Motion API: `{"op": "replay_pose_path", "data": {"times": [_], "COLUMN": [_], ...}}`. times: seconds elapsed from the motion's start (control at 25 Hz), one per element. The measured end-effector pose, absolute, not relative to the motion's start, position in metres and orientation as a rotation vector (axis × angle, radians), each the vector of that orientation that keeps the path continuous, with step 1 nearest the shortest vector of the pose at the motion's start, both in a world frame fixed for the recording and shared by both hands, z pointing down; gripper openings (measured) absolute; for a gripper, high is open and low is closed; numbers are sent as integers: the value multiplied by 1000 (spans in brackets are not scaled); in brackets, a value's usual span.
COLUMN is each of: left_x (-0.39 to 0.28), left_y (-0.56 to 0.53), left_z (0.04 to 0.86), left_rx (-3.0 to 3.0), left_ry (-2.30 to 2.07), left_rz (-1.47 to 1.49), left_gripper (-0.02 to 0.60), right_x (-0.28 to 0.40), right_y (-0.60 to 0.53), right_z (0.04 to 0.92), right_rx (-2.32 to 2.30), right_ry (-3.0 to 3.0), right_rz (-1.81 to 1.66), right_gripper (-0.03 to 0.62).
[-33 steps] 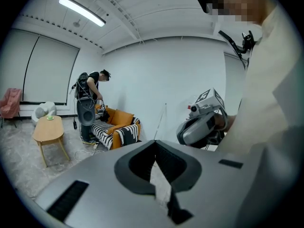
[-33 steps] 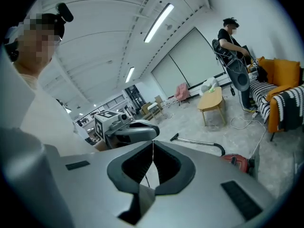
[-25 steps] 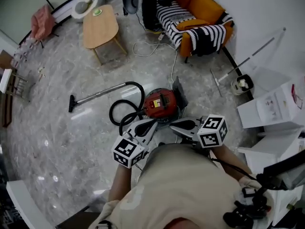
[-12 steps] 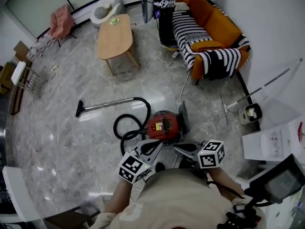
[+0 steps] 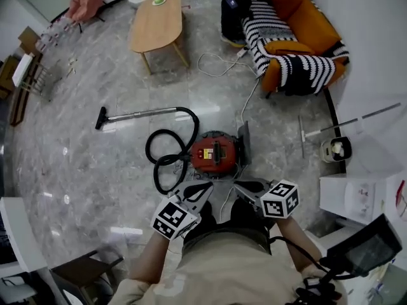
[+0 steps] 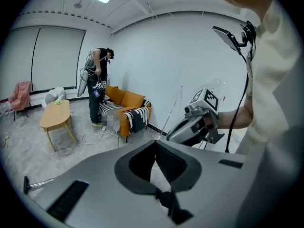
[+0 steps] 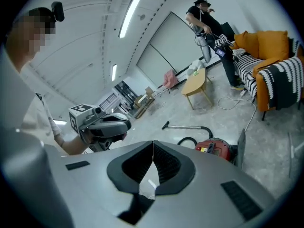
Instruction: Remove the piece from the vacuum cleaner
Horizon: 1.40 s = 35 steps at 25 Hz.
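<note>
A red canister vacuum cleaner (image 5: pixel 215 156) sits on the marble floor, also seen low in the right gripper view (image 7: pixel 213 148). Its black hose (image 5: pixel 166 164) loops to the left and runs into a wand (image 5: pixel 137 114) lying flat. A dark flat panel (image 5: pixel 245 143) stands at its right side. My left gripper (image 5: pixel 205 188) and right gripper (image 5: pixel 240 184) hover just short of the near side of the vacuum, side by side. In each gripper view the jaws meet at the tips with nothing between them: left (image 6: pixel 155 141), right (image 7: pixel 153 141).
A wooden coffee table (image 5: pixel 156 24) and an orange sofa with a striped blanket (image 5: pixel 299 49) stand at the far side, with a person (image 5: pixel 238 5) beside them. A white cable (image 5: pixel 222 65) trails over the floor. A mop and bucket (image 5: pixel 335 148) and white boxes (image 5: pixel 362 196) are at the right.
Both grippers have come down and forward toward the vacuum cleaner, and the head view has tilted further down over it. Both stay shut.
</note>
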<state>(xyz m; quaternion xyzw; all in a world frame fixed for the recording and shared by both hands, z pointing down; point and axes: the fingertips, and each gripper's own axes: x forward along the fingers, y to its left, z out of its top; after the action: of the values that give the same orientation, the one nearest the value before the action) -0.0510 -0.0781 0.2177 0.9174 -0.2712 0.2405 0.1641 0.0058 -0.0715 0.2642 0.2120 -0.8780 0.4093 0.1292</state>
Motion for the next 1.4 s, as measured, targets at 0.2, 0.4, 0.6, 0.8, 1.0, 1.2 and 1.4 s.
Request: {"op": "replay_pose_path", "data": {"times": [0.2, 0.4, 0.6, 0.8, 1.0, 1.2, 1.4], "left_x": [-58, -65, -71, -70, -70, -65, -54], "left_y": [-92, -112, -117, -123, -118, -113, -106], "left_z": [232, 258, 307, 354, 396, 440, 472], "left_rx": [2555, 2515, 2426, 2351, 2285, 2237, 2231], "left_ry": [-846, -877, -908, -916, -887, -892, -853], "left_rz": [580, 570, 517, 487, 497, 517, 589], "left_gripper": [3, 3, 3, 3, 3, 3, 3], "right_x": [15, 24, 35, 40, 55, 76, 86], "right_y": [-85, -119, -149, -176, -208, -238, -249], "right_z": [297, 335, 405, 475, 546, 610, 664], "right_rx": [628, 689, 722, 736, 831, 945, 933], "right_ry": [-2450, -2374, -2246, -2145, -2046, -1975, -1907], "right_rz": [1206, 1215, 1251, 1227, 1229, 1272, 1270], "right_gripper": [3, 3, 3, 3, 3, 6, 211]}}
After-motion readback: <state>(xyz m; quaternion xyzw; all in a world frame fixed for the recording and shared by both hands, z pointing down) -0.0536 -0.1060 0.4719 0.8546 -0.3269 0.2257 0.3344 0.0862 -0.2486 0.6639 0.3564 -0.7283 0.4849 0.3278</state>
